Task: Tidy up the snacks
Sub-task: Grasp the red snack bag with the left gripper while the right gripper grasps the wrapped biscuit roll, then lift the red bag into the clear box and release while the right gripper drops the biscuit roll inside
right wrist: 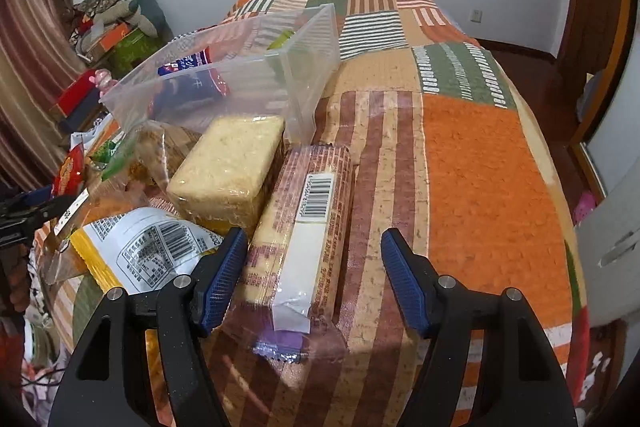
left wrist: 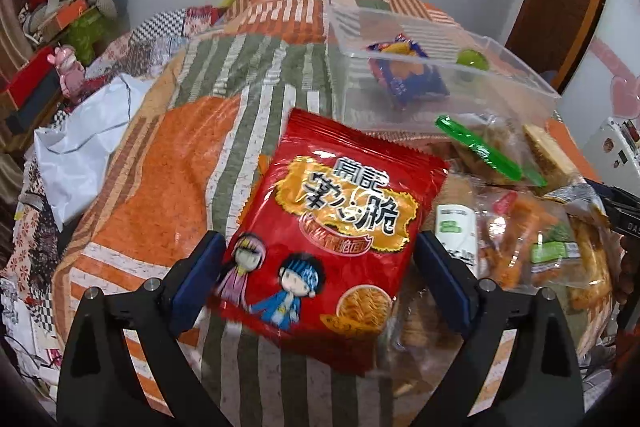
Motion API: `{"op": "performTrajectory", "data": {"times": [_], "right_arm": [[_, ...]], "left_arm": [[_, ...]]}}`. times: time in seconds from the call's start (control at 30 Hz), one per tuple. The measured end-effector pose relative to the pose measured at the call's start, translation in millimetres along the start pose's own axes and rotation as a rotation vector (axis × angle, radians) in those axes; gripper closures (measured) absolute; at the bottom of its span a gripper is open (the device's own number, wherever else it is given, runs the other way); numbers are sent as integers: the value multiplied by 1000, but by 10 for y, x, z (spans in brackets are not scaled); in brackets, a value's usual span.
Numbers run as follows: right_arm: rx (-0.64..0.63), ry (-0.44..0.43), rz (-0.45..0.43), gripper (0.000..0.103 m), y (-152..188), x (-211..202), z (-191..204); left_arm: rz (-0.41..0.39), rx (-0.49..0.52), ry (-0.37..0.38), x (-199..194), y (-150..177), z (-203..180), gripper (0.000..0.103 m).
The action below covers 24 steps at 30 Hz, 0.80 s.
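Observation:
A red noodle-snack packet [left wrist: 332,227] sits between the two pads of my left gripper [left wrist: 320,267], which touch its sides and hold it above the quilt. A clear plastic box [left wrist: 440,75] stands behind it with a blue snack packet [left wrist: 408,71] and a green item [left wrist: 474,59] inside. My right gripper [right wrist: 312,267] is open around a long biscuit pack with a barcode [right wrist: 308,227] lying on the bed; the pads stand apart from it. The box also shows in the right wrist view [right wrist: 240,83].
A pile of snacks lies right of the red packet: a bag with a green clip [left wrist: 480,147] and clear bags of orange snacks [left wrist: 520,247]. In the right wrist view a pale block-shaped pack [right wrist: 228,171] and a white-and-yellow bag [right wrist: 148,251] lie left. The patchwork quilt [right wrist: 480,187] covers the bed.

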State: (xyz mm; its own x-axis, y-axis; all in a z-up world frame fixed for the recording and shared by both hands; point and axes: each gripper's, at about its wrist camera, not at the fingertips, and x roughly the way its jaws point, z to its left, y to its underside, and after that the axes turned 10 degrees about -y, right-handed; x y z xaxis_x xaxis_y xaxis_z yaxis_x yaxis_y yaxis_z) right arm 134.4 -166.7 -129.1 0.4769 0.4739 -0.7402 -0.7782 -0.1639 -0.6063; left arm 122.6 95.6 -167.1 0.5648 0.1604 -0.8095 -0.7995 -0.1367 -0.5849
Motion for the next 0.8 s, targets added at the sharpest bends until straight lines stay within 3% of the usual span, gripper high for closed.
{"op": "performTrajectory", "data": {"times": [0.3,0.4,0.5,0.57,0.8], "right_arm": [[-24,11,11,36,-58,73,-18],[-28,13,12,37,-62,85,-3],[-40,12,18,45,-68,93,19],[-48,18,20,60,-67,100,40],[-41,45,11,61,21,-14,-64]], "left_arm": [[23,-68,46,190,6,79,8],[2,-47,35,151,43,53,17],[-11,-37,29,99,90,47,25],[-17,-38,24,62,130,55,28],[-31,-58,22,-29,170,93,33]]}}
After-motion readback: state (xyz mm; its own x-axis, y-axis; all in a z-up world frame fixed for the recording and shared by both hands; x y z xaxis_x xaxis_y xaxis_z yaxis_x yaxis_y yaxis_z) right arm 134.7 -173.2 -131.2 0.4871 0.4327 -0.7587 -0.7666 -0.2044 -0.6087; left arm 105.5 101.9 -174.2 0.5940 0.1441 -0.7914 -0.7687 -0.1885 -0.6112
